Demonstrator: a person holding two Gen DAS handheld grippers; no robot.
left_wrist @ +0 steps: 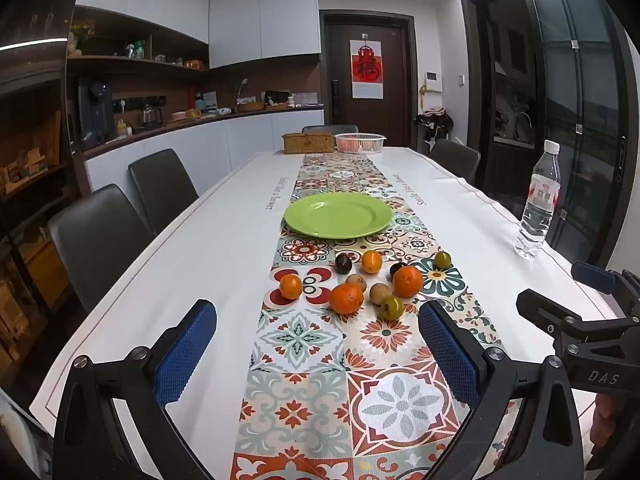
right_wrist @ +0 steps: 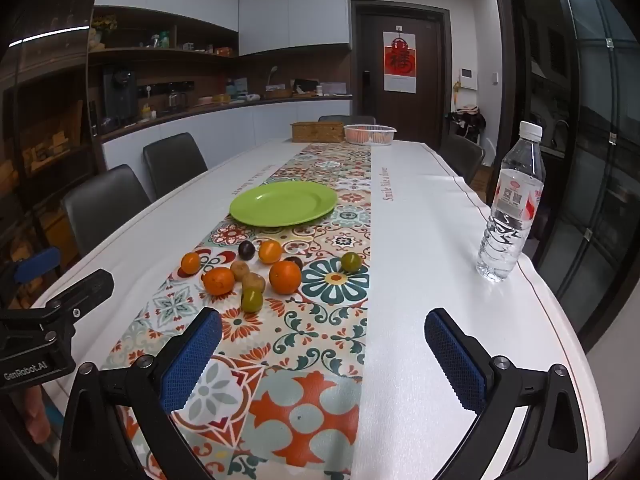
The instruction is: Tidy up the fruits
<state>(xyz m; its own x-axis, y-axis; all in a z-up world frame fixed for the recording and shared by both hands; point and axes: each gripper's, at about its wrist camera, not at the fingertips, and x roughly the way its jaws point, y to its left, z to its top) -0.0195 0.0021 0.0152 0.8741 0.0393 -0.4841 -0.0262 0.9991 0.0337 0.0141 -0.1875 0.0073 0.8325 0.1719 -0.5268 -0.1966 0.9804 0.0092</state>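
Observation:
Several small fruits lie loose on the patterned table runner: oranges (left_wrist: 346, 298) (right_wrist: 284, 277), brown ones (left_wrist: 380, 293), green ones (left_wrist: 391, 308) (right_wrist: 251, 300) and dark plums (left_wrist: 343, 263) (right_wrist: 246, 249). An empty green plate (left_wrist: 338, 215) (right_wrist: 284, 203) sits just beyond them. My left gripper (left_wrist: 318, 320) is open and empty, held short of the fruits. My right gripper (right_wrist: 324, 328) is open and empty, to the right of the fruits; it also shows in the left wrist view (left_wrist: 560, 300).
A water bottle (left_wrist: 538, 204) (right_wrist: 512, 208) stands near the table's right edge. A wicker box (left_wrist: 308, 142) (right_wrist: 318, 131) and a white basket (left_wrist: 360, 143) (right_wrist: 370, 134) sit at the far end. Dark chairs (left_wrist: 96, 236) line the left side.

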